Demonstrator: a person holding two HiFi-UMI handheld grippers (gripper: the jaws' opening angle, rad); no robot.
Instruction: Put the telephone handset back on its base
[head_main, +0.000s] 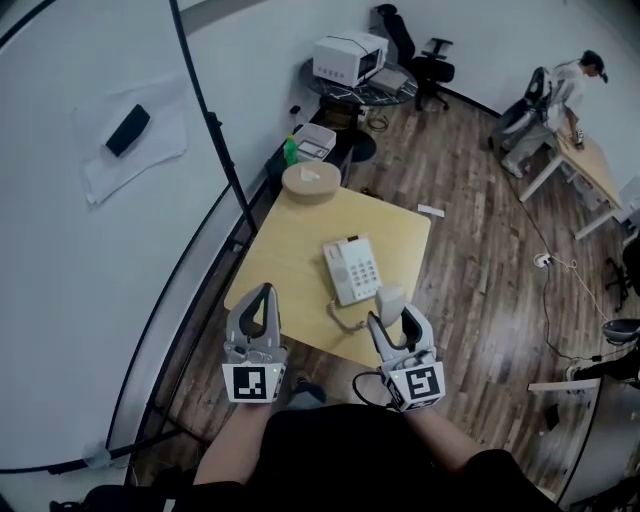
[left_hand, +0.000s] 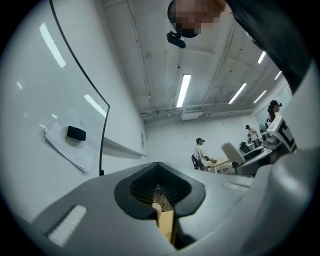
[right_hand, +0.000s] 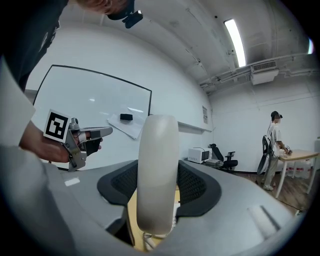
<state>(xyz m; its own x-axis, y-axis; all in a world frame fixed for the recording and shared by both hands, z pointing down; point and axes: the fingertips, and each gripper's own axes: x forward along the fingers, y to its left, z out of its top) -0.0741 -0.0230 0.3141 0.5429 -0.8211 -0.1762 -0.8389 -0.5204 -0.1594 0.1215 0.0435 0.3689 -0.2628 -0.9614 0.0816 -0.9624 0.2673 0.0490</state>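
The cream telephone base (head_main: 351, 269) with its keypad lies on the light wooden table (head_main: 290, 250); its cradle side is bare. The cream handset (head_main: 390, 300) stands upright off the base at the table's near edge, and my right gripper (head_main: 393, 316) is shut on it. In the right gripper view the handset (right_hand: 158, 170) fills the gap between the jaws of the right gripper (right_hand: 157, 187). A coiled cord (head_main: 345, 320) runs from the base toward the handset. My left gripper (head_main: 263, 296) is raised over the table's near left corner, shut, with nothing between its fingers (left_hand: 161, 202).
A round wooden box (head_main: 311, 182) sits at the table's far edge, with a green bottle (head_main: 291, 151) behind it. A whiteboard (head_main: 90, 200) with an eraser (head_main: 128, 130) stands at the left. A person (head_main: 572, 85) works at a desk far right.
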